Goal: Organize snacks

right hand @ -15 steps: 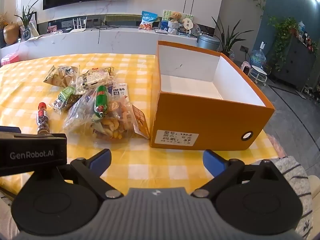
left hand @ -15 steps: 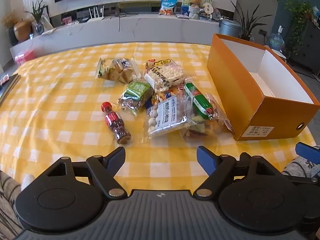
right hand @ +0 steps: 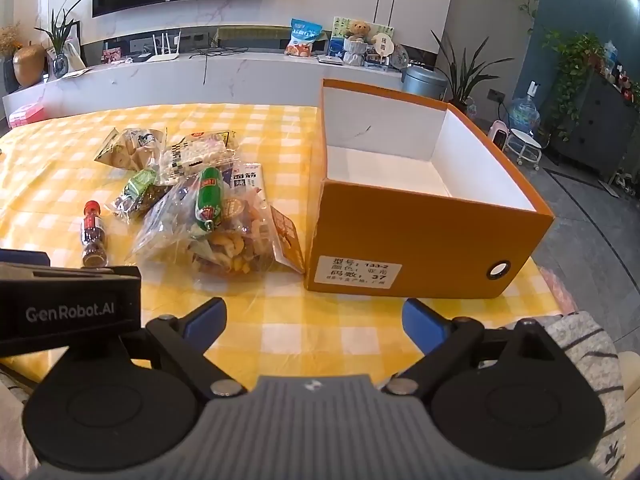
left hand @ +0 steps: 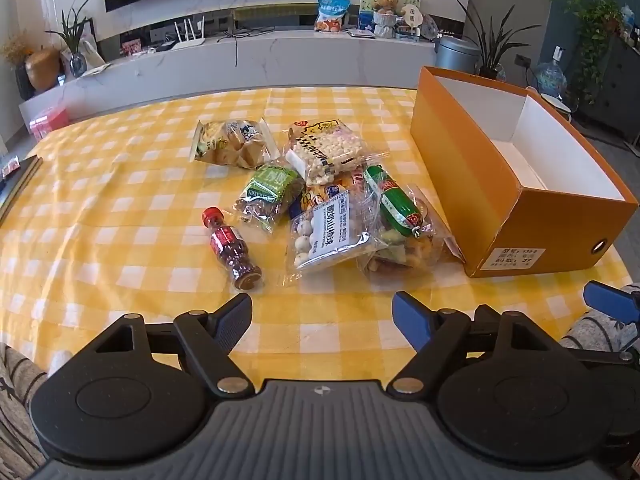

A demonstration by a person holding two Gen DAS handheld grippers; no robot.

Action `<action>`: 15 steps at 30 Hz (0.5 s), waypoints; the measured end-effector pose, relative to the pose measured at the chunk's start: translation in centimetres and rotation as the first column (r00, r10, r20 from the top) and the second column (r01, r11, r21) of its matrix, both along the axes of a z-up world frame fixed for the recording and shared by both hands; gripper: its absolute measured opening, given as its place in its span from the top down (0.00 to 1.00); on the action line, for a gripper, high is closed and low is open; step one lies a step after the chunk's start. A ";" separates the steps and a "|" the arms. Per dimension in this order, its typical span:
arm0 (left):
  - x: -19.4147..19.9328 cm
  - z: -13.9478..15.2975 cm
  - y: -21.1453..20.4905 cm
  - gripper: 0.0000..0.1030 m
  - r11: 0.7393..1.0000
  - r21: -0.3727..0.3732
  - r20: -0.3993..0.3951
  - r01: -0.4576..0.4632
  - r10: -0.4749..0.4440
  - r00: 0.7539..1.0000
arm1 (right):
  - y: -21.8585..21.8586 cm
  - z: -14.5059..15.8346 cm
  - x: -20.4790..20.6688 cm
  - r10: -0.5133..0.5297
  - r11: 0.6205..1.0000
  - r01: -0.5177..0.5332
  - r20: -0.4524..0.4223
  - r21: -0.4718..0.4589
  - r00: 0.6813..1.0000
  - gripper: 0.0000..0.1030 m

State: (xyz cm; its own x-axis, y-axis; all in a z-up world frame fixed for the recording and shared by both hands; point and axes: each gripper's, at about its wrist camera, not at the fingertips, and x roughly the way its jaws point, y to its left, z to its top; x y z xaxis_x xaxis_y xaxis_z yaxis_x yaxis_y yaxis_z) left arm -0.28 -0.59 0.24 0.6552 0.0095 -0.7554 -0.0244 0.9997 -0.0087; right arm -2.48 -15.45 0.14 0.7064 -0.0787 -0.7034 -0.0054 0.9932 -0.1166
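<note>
Several snack packs lie in a heap on the yellow checked tablecloth (left hand: 100,240): a small red-capped bottle (left hand: 232,250), a green pack (left hand: 272,194), a white pellet pack (left hand: 326,150), a bread pack (left hand: 234,144), a labelled clear bag (left hand: 326,236), and a green sausage (left hand: 394,200) on a mixed-snack bag (right hand: 224,240). An open orange box (left hand: 480,184), white inside, stands right of the heap; it also shows in the right wrist view (right hand: 420,232). My left gripper (left hand: 322,318) is open and empty, just short of the heap. My right gripper (right hand: 314,322) is open and empty before the box.
A white marble ledge (left hand: 280,60) with a router, snack bags and a teddy bear runs behind the table. A metal bin (left hand: 456,52) and plants stand at back right. The left gripper's body (right hand: 68,308) shows at the left of the right wrist view.
Both views have shifted slightly; the snacks and box sit a little lower and nearer in frame. Both grippers remain open and empty.
</note>
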 end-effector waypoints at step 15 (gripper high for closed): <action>-0.1 -0.3 0.0 0.09 1.000 -0.007 -0.003 -0.007 0.007 1.000 | 0.0 -0.2 0.1 0.000 1.000 0.000 -0.011 0.000 1.000 0.10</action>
State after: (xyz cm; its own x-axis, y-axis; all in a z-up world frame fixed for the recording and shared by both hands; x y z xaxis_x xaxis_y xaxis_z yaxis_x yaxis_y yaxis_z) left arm -0.42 -0.58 -0.09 0.6528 0.0090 -0.7575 -0.0313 0.9994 -0.0151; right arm -2.35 -15.49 -0.08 0.6985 -0.0784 -0.7113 -0.0072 0.9932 -0.1165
